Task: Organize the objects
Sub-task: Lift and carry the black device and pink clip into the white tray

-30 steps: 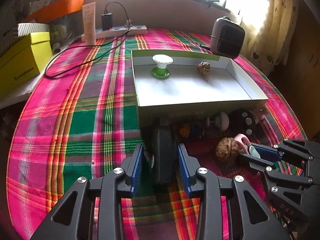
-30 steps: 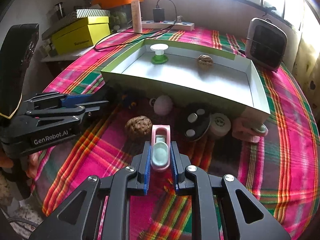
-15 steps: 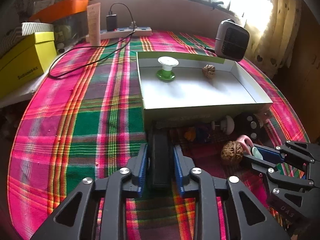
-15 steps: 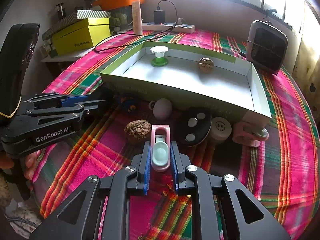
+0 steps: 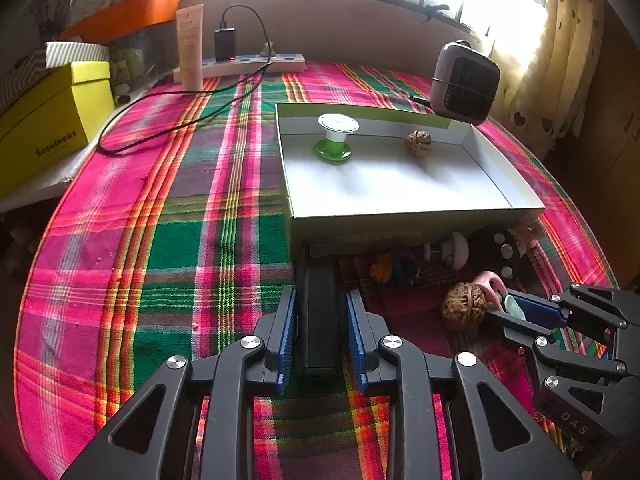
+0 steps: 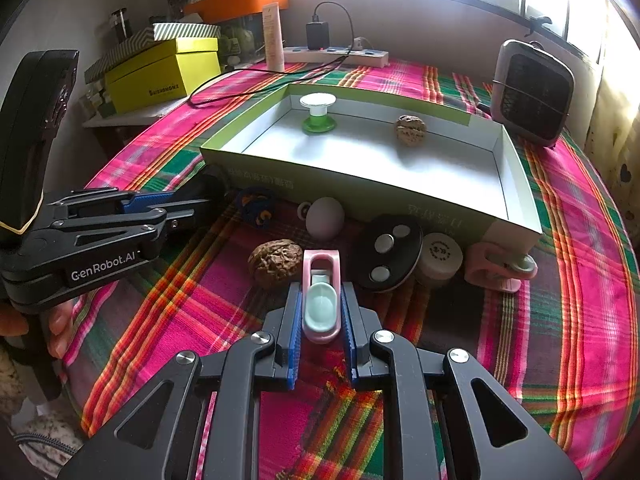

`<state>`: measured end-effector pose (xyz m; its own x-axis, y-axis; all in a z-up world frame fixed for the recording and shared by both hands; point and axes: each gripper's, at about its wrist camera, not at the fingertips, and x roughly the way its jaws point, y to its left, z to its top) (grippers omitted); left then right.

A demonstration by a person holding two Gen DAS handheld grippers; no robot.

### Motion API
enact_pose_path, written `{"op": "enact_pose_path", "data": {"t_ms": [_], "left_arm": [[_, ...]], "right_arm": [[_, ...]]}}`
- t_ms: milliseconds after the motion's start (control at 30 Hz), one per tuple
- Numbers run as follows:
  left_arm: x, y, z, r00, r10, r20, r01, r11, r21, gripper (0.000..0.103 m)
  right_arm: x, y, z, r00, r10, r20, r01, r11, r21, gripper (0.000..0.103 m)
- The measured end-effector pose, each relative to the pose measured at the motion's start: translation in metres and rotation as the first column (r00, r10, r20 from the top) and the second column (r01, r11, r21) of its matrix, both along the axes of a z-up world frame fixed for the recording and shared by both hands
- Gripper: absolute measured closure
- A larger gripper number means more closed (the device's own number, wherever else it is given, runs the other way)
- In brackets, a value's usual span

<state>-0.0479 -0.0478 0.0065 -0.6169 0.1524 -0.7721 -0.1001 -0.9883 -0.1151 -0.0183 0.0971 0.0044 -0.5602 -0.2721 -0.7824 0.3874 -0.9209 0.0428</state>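
Note:
A shallow green-rimmed white box (image 5: pixel 404 224) (image 6: pixel 360 188) holds a green-and-white spool (image 5: pixel 337 136) (image 6: pixel 318 114) and a walnut (image 5: pixel 418 142) (image 6: pixel 410 130). My left gripper (image 5: pixel 320 316) (image 6: pixel 200 204) is shut on a long black block (image 5: pixel 319 312) lying in front of the box. My right gripper (image 6: pixel 321 312) (image 5: pixel 500 308) is shut on a pink and mint clip (image 6: pixel 321 300) (image 5: pixel 494 288). A second walnut (image 6: pixel 275 262) (image 5: pixel 464 306) lies just left of the clip.
In front of the box lie a grey egg-shaped knob (image 6: pixel 325 218), a blue-orange toy (image 6: pixel 256 206), a black disc with silver buttons (image 6: pixel 390 252), a white round jar (image 6: pixel 440 256) and a pink holder (image 6: pixel 500 266). A heater (image 6: pixel 532 92), power strip (image 5: pixel 244 66) and yellow box (image 5: pixel 44 124) stand behind.
The left gripper has closed its fingers onto the black block and drawn back slightly from the box. The right gripper keeps its hold on the clip, almost unmoved.

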Motion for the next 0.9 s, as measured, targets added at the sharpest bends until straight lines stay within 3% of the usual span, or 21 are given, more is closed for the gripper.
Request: {"op": "enact_pose_path", "data": {"t_ms": [900], "left_arm": [[0.009, 0.006, 0.021, 0.999, -0.025, -0.038, 0.026, 0.999, 0.022, 0.081]], "right_arm": [[0.003, 0.007, 0.015, 0.999, -0.006, -0.032, 0.004, 0.999, -0.035, 0.085]]}}
